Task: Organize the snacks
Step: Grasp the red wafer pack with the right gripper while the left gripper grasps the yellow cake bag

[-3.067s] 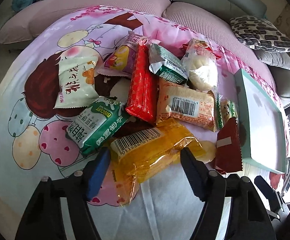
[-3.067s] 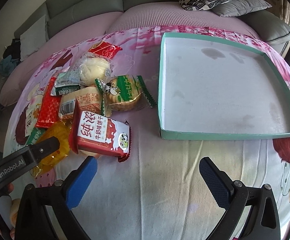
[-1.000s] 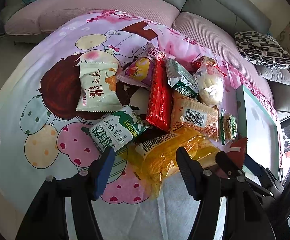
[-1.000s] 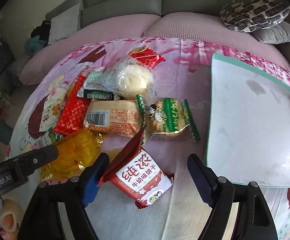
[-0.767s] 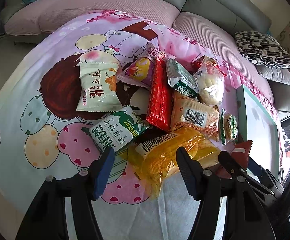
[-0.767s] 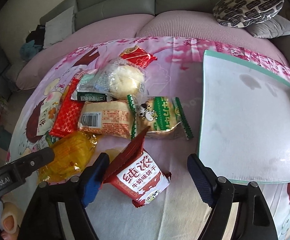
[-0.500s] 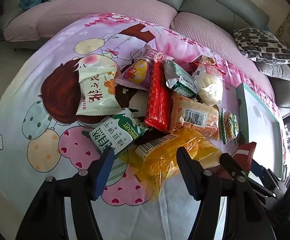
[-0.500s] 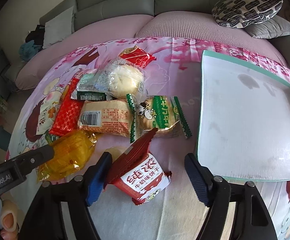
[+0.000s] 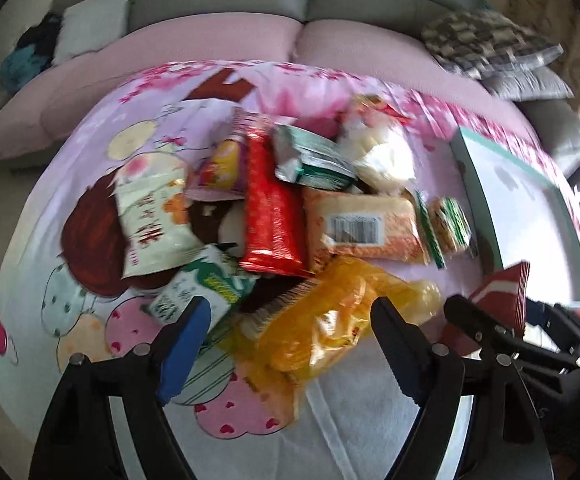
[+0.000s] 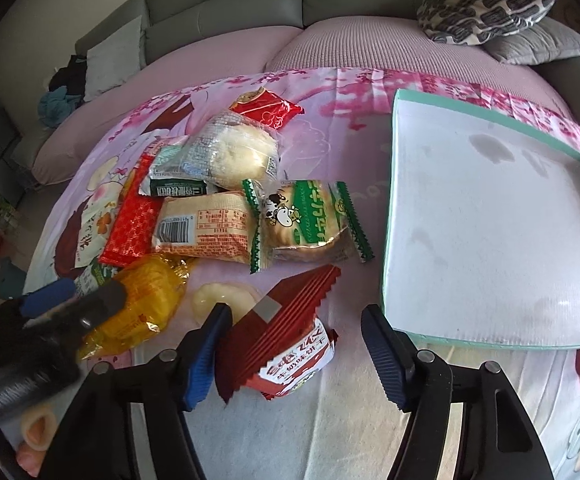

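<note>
Since a second ago, the red pack (image 10: 278, 344) is being tipped up on edge between the right tool's (image 10: 290, 354) fingers, whose jaws have just been closing; the left pad is touching it, the right pad standing apart. Around the yellow bag (image 9: 330, 320) the left tool (image 9: 286, 344) is being spread wide, its jaws having just been opening. Beside the tray (image 10: 490, 348), the pack is being kept on the cloth (image 10: 330, 420).

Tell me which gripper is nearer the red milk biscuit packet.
Right. The right gripper straddles the red milk biscuit packet, jaws closing around it; the left gripper sits beside it, around the yellow packet.
</note>
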`<state>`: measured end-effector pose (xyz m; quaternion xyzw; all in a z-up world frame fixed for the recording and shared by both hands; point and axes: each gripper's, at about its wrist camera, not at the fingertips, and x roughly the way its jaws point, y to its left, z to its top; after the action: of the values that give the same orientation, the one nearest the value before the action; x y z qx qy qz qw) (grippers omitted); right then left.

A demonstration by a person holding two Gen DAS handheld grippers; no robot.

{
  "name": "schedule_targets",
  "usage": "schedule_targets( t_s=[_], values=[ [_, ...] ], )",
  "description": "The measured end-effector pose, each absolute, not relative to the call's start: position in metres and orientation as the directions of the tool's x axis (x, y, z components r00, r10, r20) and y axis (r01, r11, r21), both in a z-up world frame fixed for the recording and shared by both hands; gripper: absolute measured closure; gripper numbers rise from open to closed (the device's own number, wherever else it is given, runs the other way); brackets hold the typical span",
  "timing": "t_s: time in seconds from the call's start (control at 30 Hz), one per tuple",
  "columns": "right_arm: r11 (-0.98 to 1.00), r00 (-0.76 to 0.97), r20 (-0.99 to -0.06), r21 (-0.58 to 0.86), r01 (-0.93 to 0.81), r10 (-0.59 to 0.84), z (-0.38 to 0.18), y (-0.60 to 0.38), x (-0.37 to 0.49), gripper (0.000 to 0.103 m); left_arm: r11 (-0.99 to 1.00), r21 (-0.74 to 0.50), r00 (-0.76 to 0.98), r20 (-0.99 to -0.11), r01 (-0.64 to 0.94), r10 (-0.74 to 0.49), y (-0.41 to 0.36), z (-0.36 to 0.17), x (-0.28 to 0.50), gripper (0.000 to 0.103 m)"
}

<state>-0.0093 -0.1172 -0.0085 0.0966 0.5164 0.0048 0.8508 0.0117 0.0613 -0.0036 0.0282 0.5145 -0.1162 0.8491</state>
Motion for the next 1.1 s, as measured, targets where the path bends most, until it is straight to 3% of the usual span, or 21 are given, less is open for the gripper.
schedule_targets(
  t_s=[0.17, 0.27, 0.4, 0.5, 0.7, 0.97, 1.1],
  values=[
    [0.980, 0.462, -0.881, 0.169, 0.103, 0.103, -0.009, -0.121, -0.011, 0.039, 0.956, -0.134, 0.392, -0.890, 0.260, -0.232, 0.057, -0.009, 0.013, 0.021],
    [0.977, 0.462, -0.880, 0.180, 0.109, 0.111, -0.009, -0.124, -0.013, 0.040, 0.957, -0.108, 0.384, -0.899, 0.269, -0.209, 0.051, -0.012, 0.009, 0.026],
    [0.973, 0.448, -0.885, 0.198, 0.118, 0.126, -0.011, -0.128, -0.018, 0.040, 0.962, -0.092, 0.387, -0.902, 0.256, -0.190, 0.050, -0.013, 0.006, 0.042],
    [0.968, 0.427, -0.897, 0.200, 0.155, 0.117, -0.016, -0.134, -0.025, 0.040, 0.966, -0.109, 0.386, -0.902, 0.236, -0.196, 0.053, -0.012, 0.008, 0.048],
    [0.947, 0.403, -0.908, 0.223, 0.229, 0.116, -0.019, -0.153, -0.038, 0.040, 0.968, -0.137, 0.368, -0.906, 0.211, -0.209, 0.055, -0.013, 0.008, 0.051],
    [0.991, 0.367, -0.929, 0.097, 0.090, 0.058, -0.014, -0.122, -0.042, 0.038, 0.962, -0.187, 0.312, -0.918, 0.200, -0.243, 0.046, -0.014, -0.001, 0.052],
    [0.988, 0.336, -0.938, 0.119, 0.094, 0.081, -0.023, -0.124, -0.050, 0.036, 0.963, -0.171, 0.313, -0.921, 0.207, -0.231, 0.043, -0.014, -0.003, 0.052]
  ],
)
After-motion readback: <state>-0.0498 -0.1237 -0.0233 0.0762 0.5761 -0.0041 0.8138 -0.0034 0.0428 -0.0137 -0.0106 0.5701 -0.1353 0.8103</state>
